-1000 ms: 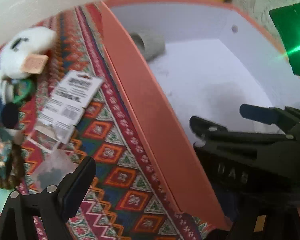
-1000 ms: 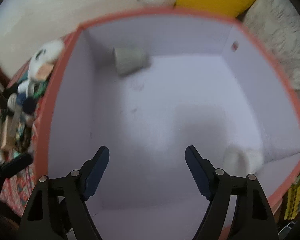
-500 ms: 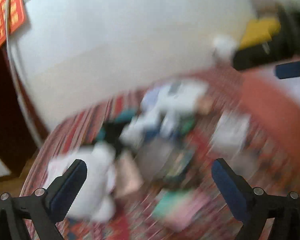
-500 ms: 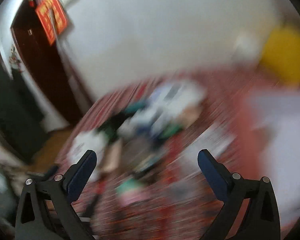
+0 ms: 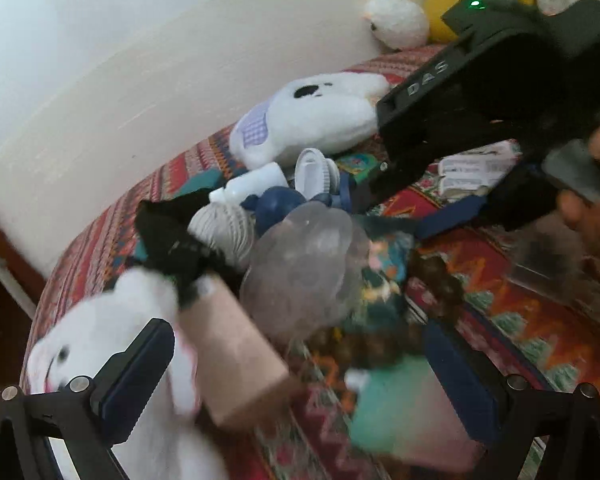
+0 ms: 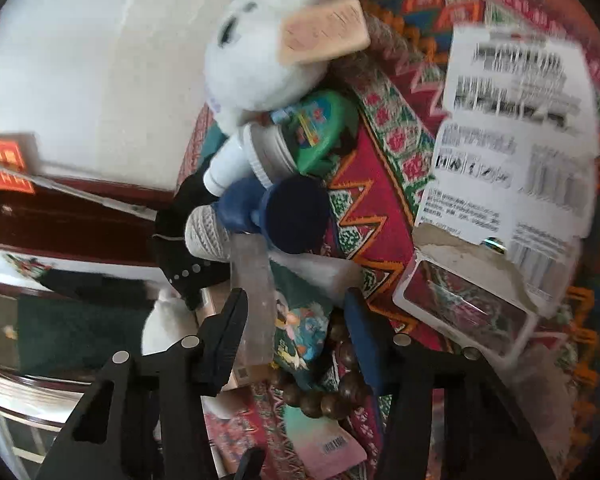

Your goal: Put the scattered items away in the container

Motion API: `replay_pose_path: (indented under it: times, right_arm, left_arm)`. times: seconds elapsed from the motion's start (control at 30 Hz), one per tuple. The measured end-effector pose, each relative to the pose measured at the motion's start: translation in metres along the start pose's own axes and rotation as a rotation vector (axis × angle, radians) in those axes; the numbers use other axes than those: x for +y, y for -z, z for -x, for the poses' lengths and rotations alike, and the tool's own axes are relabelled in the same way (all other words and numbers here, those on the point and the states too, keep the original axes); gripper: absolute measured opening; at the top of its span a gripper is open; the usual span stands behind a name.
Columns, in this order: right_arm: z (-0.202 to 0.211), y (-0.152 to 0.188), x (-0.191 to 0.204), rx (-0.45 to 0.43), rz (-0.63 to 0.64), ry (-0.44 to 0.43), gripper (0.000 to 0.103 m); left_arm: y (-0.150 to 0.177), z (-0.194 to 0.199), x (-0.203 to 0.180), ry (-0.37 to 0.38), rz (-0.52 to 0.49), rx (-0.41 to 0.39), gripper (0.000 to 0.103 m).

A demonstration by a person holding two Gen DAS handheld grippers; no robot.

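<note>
Right gripper [image 6: 296,328]: we tilt it down over the pile, fingers apart, straddling a clear plastic piece [image 6: 254,300], not gripping.
Left gripper [image 5: 300,364]: we hover it low, fingers spread wide, empty.
Plush toys: we count two white ones in the pile [image 5: 312,116] [image 5: 112,360].
Bead string [image 6: 320,392]: one, just below the right fingers.
Printed card [image 6: 512,128]: one, flat on the patterned cloth [image 6: 380,208].
Container: out of sight.

plush toys [image 5: 312,120], bottles [image 6: 236,160], beads [image 6: 320,396] and cards [image 6: 516,136] lie heaped on patterned cloth.
</note>
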State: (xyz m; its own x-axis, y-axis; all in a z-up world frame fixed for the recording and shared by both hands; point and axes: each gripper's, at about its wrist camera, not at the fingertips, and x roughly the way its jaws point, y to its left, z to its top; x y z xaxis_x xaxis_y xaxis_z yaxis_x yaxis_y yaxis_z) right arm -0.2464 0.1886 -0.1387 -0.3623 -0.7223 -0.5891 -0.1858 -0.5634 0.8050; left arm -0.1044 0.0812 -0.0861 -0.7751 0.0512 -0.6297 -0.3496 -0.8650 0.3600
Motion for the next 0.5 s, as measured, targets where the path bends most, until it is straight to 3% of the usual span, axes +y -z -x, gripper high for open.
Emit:
replay_pose_path:
  times: [0.1,0.13,0.17,0.2,0.5]
  right_arm:
    - [0.001,0.001,0.004,0.01,0.03,-0.015,0.051]
    - [0.002,0.001,0.006,0.012,0.042,-0.019,0.041]
    - [0.002,0.001,0.007,0.014,0.054,-0.023,0.013]
    - [0.003,0.002,0.009,0.016,0.067,-0.027,0.006]
    - [0.02,0.0,0.016,0.0,0.115,-0.057,0.003]
  left_arm:
    - [-0.003,-0.019,-0.001,-0.025,-0.001,0.016,0.103]
    - [-0.003,-0.026,-0.001,-0.035,0.0,0.028,0.103]
    - [-0.003,-0.032,-0.001,-0.043,-0.003,0.038,0.103]
    - [-0.003,-0.037,-0.002,-0.054,-0.013,0.046,0.103]
    - [-0.014,-0.079,-0.009,-0.235,-0.13,0.057,0.103]
